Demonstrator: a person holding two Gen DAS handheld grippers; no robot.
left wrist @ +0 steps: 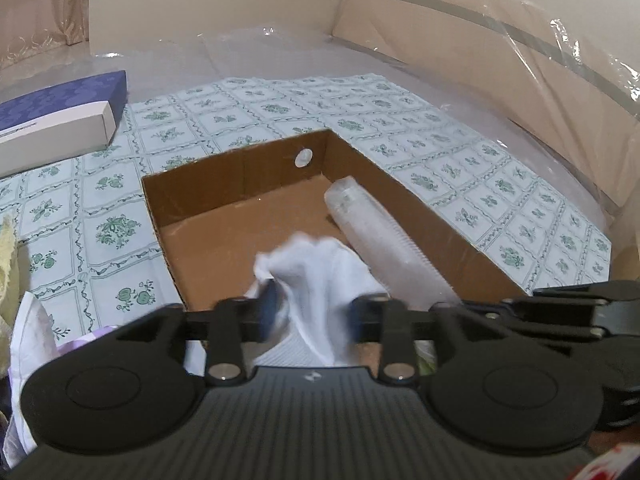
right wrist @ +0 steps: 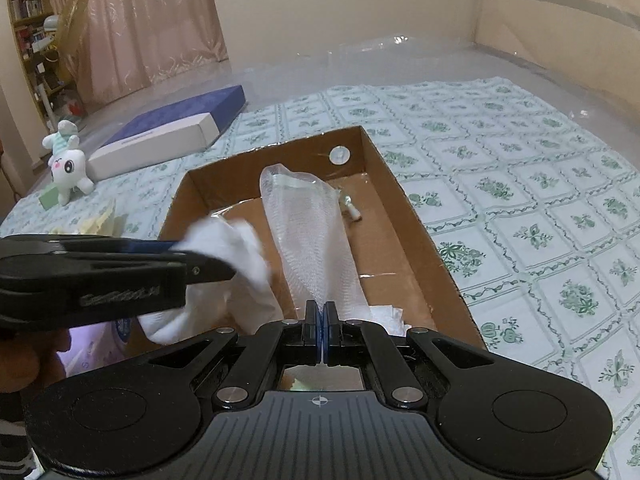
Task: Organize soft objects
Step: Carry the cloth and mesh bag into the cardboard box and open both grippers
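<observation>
An open cardboard box [left wrist: 240, 168] [right wrist: 404, 216] lies on the patterned cloth. My left gripper [left wrist: 312, 312] hovers over its near end with a crumpled white cloth [left wrist: 320, 272] between its fingers; the fingers stand apart around it. In the right wrist view this gripper [right wrist: 208, 268] comes in from the left with the white cloth [right wrist: 236, 256] at its tip. My right gripper [right wrist: 321, 320] is shut on the near end of a white mesh bag [right wrist: 308, 232], which stretches along the box floor. The mesh bag shows in the left wrist view [left wrist: 384, 236] on the right.
A blue and white flat box [right wrist: 168, 132] [left wrist: 52, 120] lies far left. A white plush toy [right wrist: 68, 164] sits at the left edge. Yellowish cloth [left wrist: 8, 264] and a pale bag [left wrist: 32, 332] lie near left. A small white piece [right wrist: 352, 208] lies in the cardboard box.
</observation>
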